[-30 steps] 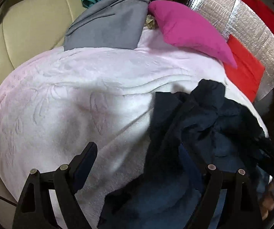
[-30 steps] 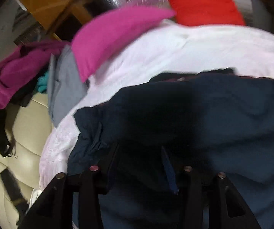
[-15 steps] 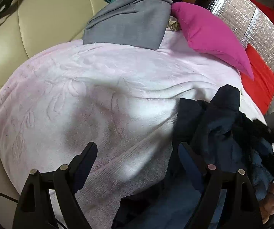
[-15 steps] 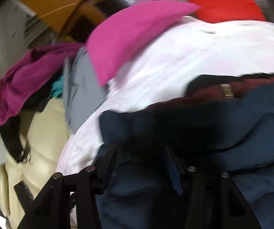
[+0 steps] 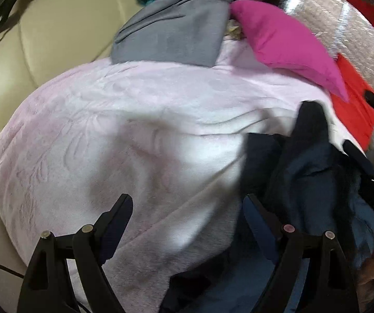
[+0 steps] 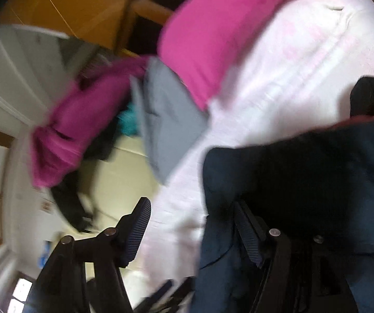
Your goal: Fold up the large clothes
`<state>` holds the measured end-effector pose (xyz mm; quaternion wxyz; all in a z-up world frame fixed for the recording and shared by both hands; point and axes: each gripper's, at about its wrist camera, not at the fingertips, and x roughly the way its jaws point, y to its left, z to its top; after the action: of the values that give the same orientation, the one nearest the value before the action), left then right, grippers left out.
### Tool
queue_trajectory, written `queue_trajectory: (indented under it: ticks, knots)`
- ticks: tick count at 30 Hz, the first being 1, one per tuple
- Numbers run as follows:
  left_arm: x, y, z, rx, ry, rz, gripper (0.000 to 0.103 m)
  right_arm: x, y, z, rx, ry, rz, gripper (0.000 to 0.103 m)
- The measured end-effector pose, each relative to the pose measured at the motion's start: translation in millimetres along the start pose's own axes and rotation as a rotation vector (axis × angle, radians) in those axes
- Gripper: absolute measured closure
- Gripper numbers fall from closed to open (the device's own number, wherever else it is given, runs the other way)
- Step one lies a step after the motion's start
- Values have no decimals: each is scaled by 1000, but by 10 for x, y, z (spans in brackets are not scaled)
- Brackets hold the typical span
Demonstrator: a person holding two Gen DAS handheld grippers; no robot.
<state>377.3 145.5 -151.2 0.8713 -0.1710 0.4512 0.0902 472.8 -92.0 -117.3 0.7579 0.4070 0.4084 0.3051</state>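
I count one dark navy garment [image 5: 314, 180], one pale pink blanket [image 5: 124, 140], one grey folded cloth [image 5: 176, 36], one magenta cushion [image 5: 286, 44], one red cushion [image 5: 353, 104], plus a second magenta cloth [image 6: 82, 120] that only shows on the right wrist view.

Left tool [image 5: 187, 216]: jaws wide apart, nothing between them, hanging over bare blanket. Right tool [image 6: 192, 221]: jaws also spread; one finger [image 6: 249, 237] sits against the navy fabric, the other [image 6: 137, 232] is clear of it. I see no cloth pinched between them.

Room: the blanket covers most of a cream sofa [image 5: 56, 36]. Its left and middle are open. Grey cloth and magenta cushion sit along the far edge, touching each other. The red cushion is at the far right, against a silver foil panel [image 5: 343, 26]. The navy garment occupies the right side of the blanket, running down to the near edge beside my left tool's right finger [image 5: 262, 224].

Garment: crumpled heap, not flat, several deep creases and one peak sticking up at the far end. A dark red lining edge [image 6: 369, 120] shows at its far side on the right wrist view. That view is motion-blurred, so finer detail is unreadable.
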Motion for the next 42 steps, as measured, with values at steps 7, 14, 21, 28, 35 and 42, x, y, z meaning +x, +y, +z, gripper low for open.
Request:
queue_trajectory:
  ticks: [7,14,21,28,35,42]
  knots:
    - [-255,-307,-108,157,-74,-175,16,-1432,-286,-34,-89,-172,-357,43]
    - [-63,-558,-215,266,4,-151,16,-2403,-1259,-105,113,-206,-594,49]
    - [161,-399,-244,172,131,-198,7,-2396,-1686,-237,234,-137,-593,65]
    - [-339,-341,-407,205,43,-295,9,-2806,-1088,-735,88,-167,-533,41]
    - [-308,-170,-629,221,95,-222,9,-2986,-1012,-1527,106,-160,-430,42]
    - [-227,26,-658,130,166,-258,8,-3191,-1167,-1732,223,-224,-328,42]
